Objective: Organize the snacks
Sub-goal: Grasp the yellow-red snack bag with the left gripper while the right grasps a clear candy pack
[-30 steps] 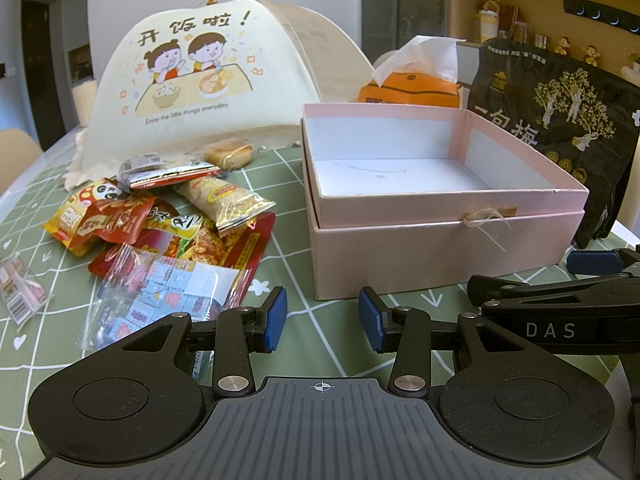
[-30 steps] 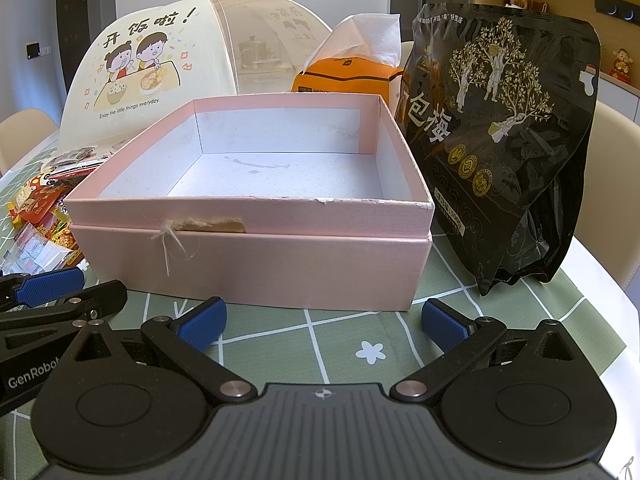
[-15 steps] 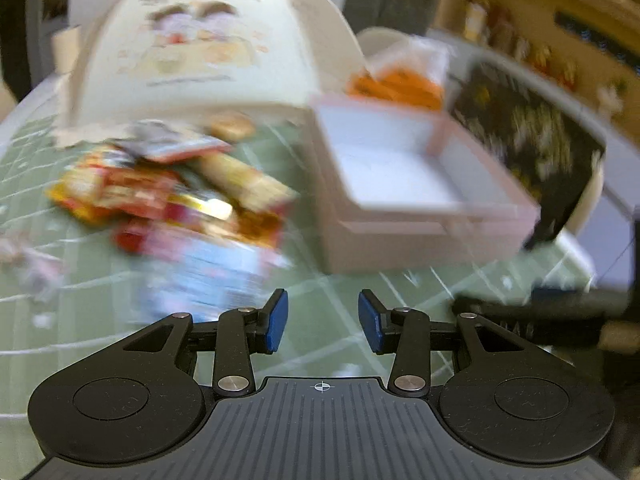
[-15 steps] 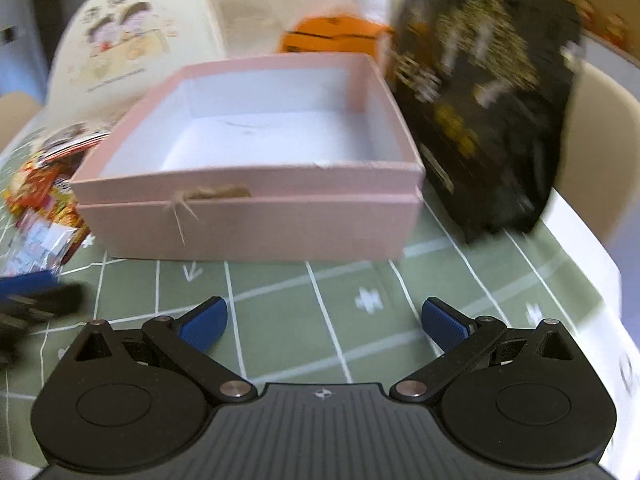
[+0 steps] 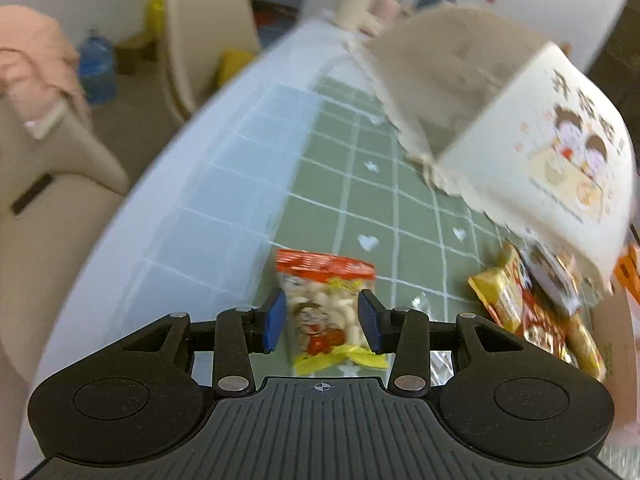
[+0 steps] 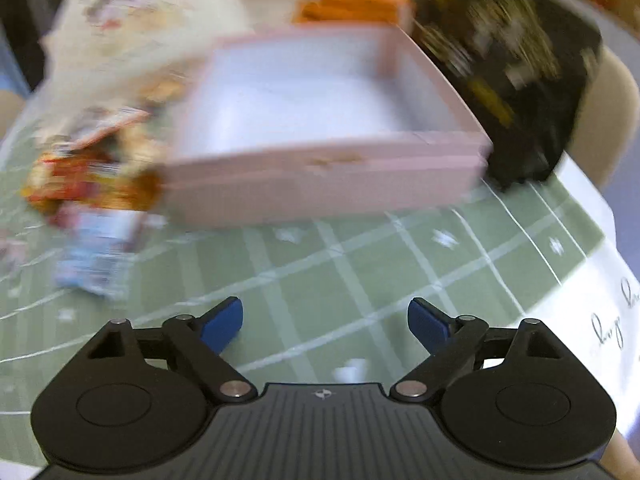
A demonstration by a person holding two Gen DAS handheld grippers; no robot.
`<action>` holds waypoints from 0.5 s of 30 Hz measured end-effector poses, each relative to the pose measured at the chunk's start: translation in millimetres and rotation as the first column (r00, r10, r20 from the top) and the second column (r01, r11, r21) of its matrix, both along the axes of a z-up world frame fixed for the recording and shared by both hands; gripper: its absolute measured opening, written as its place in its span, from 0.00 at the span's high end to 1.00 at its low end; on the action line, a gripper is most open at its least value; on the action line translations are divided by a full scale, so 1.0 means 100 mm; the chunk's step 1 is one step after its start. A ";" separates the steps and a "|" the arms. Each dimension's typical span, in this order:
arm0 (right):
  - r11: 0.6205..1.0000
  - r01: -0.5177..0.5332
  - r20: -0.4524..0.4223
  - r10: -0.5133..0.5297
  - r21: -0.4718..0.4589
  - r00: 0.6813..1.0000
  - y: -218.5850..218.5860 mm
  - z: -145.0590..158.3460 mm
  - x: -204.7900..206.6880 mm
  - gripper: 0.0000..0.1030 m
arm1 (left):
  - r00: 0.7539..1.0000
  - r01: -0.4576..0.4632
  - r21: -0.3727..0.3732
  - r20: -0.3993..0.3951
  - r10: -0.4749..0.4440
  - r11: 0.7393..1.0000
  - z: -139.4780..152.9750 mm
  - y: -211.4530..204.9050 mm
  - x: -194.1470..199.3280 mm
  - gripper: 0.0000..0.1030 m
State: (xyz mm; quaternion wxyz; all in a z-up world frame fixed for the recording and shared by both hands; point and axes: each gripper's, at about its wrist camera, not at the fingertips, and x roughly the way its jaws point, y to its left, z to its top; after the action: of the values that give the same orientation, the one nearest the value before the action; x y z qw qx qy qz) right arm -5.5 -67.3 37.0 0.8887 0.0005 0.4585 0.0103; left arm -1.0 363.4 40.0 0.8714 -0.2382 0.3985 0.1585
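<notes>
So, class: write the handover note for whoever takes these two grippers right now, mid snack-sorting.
Left gripper: jaws part open around a single snack packet lying on the green tablecloth; whether the pads press it is unclear.
Right gripper: jaws have just been closing but stand wide, nothing between them, over bare cloth in front of the pink box.
Things: snack pile lies left of the box; black bag at its right.
Done: nothing; the box looks empty.
Left: move every packet into the box.
</notes>
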 end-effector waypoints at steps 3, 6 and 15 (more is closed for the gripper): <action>0.993 -0.104 0.063 0.108 -0.063 0.992 0.38 0.17 -0.11 0.12 | 0.993 0.115 0.055 -0.028 -0.114 0.992 -0.08 -0.15 0.18 0.54; 0.972 -0.209 0.105 0.221 -0.109 0.970 0.73 0.30 -0.17 0.12 | 0.983 0.184 0.118 -0.007 -0.185 0.976 -0.11 -0.25 0.26 0.48; 0.868 -0.495 0.069 0.496 -0.042 0.865 1.63 0.41 0.04 0.12 | 0.909 0.411 0.139 0.021 -0.417 0.901 -0.17 -0.27 0.40 0.40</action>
State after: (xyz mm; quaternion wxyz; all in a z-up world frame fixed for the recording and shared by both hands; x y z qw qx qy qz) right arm -1.9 95.9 78.3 0.8733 -0.1275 0.4086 0.2327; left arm 38.8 336.0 23.3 0.9087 -0.0940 0.4066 -0.0102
